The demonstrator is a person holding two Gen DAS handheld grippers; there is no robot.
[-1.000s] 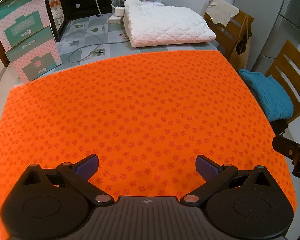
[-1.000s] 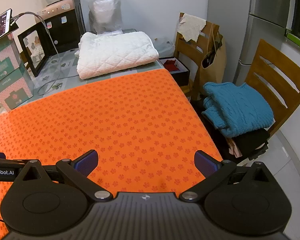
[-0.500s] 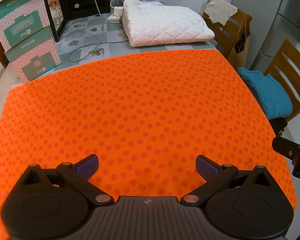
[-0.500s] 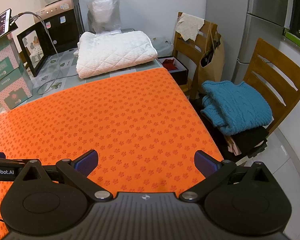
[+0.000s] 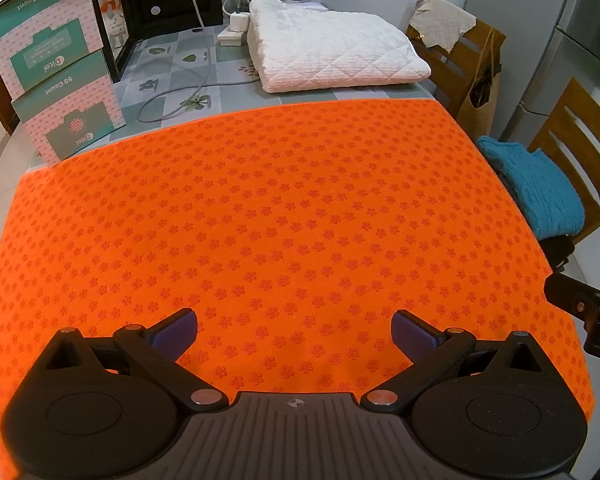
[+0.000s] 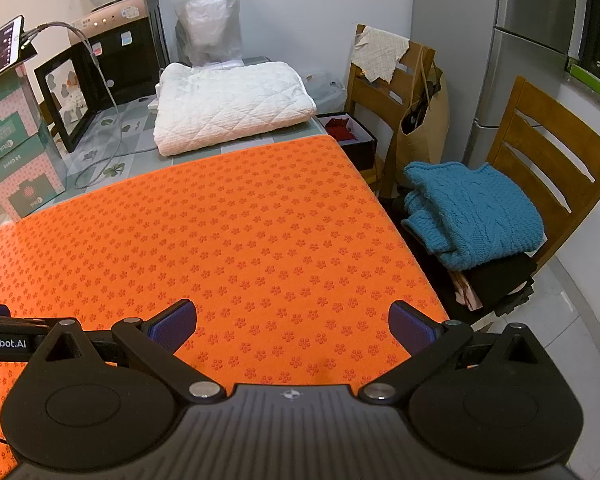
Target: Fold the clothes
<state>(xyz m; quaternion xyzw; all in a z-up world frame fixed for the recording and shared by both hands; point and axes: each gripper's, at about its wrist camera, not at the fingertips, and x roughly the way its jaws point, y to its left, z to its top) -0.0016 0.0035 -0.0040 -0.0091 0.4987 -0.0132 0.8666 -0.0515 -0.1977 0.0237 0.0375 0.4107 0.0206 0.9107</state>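
Both claws hang over the orange mat with their jaws spread wide and nothing between the pads: the left claw (image 5: 294,330) above the near middle of the mat, the right claw (image 6: 292,322) above its near right part. The orange mat (image 5: 280,216) lies flat on the tabletop (image 5: 172,76) with no garment on it.

The clothes sit off to the right on a wooden chair (image 6: 548,148): a teal knitted sweater (image 6: 476,212) lies bunched and loosely doubled on top of a dark garment (image 6: 504,276), with a strip of pinkish cloth showing under that. The sweater's outline is lumpy, not a squared fold, so it reads as waiting to be folded, though a rough fold set aside would look much the same. The bare mat fits either a pause between garments or a stack already dealt with; the pictures do not settle which.

The right wrist view shows the whole chair pile, the dark garment beneath the sweater, and a dark box with red cloth (image 6: 342,128) past the tabletop's far corner. The left wrist view catches only the sweater's edge, but it shows the stacked cartons (image 5: 56,68) in full, the cable across the tiled tabletop, the folded white quilt (image 5: 332,56) at the back, and the tip of the right claw at its right margin.
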